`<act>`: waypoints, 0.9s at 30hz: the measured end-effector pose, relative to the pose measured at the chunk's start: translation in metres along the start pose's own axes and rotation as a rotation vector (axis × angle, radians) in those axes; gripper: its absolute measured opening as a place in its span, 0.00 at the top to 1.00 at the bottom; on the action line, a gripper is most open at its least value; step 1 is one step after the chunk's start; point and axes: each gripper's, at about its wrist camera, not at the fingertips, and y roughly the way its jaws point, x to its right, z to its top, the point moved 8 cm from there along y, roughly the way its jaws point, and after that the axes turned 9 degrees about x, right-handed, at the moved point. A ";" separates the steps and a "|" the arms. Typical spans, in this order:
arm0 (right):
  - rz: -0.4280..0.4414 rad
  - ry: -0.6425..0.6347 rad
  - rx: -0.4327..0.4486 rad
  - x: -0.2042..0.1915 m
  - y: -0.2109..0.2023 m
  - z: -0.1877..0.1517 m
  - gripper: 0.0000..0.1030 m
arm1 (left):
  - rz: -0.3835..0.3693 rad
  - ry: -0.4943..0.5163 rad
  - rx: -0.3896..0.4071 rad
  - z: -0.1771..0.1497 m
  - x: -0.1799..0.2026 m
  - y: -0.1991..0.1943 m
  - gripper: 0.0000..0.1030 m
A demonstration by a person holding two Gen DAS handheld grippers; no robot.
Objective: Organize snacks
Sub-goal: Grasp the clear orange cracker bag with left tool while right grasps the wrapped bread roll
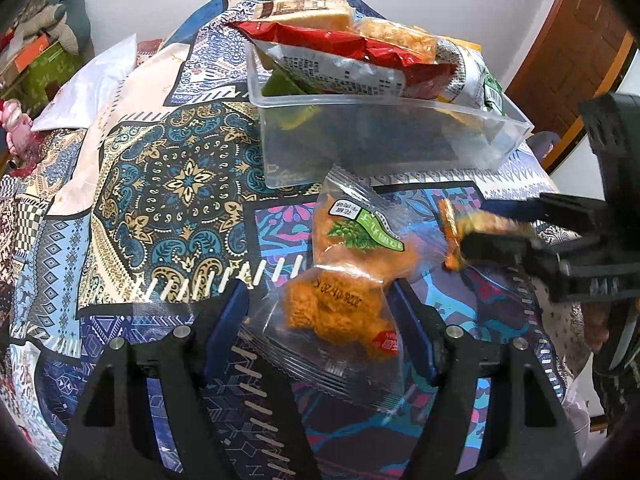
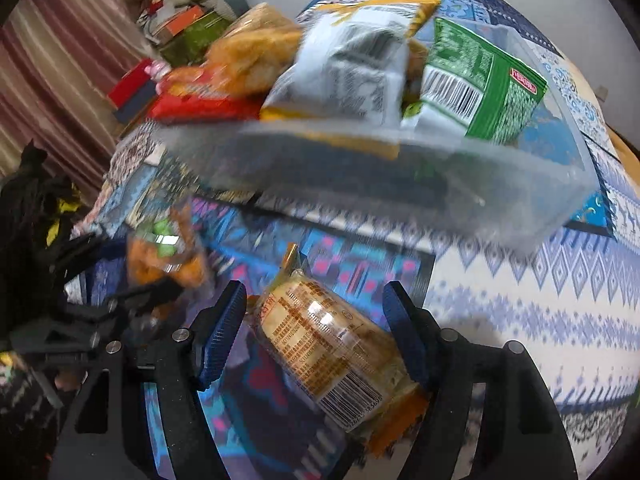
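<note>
**Between the blue pads: two snack packets beside an overfull bin**

Between the pads of the left tool [image 1: 320,312] lies a clear packet of orange fried snack [image 1: 344,276] with a green label, resting on the patterned cloth [image 1: 168,184] — the right pad is at the wrapper's edge, the left pad stands off it, so the tool is spread wide with no grip shown. Just beside it, toward the right, the right tool [image 2: 316,328] has its pads apart around a wrapped biscuit packet [image 2: 336,356] printed with a barcode; the far end of that packet lies against the right pad, while the left pad is clear of it. From the left wrist view that packet sits blurred between the dark fingers.

Beyond both packets stands a clear plastic bin [image 1: 376,136], heaped above its rim — a red bag [image 1: 340,40], a green bag [image 2: 488,84] with a barcode and a white-and-yellow bag [image 2: 352,60] among them. A white pillow [image 1: 92,84] lies at the cloth's far left.
</note>
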 end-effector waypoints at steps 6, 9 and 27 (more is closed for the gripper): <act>-0.031 -0.058 -0.018 -0.011 -0.005 -0.013 0.35 | -0.024 0.025 -0.018 -0.002 0.013 0.000 0.30; -0.030 -0.047 -0.019 -0.012 -0.009 -0.016 0.35 | -0.032 0.035 -0.023 -0.004 0.018 -0.003 0.30; -0.134 -0.107 0.028 -0.001 -0.021 -0.036 0.61 | -0.060 0.037 -0.030 -0.002 0.033 0.004 0.30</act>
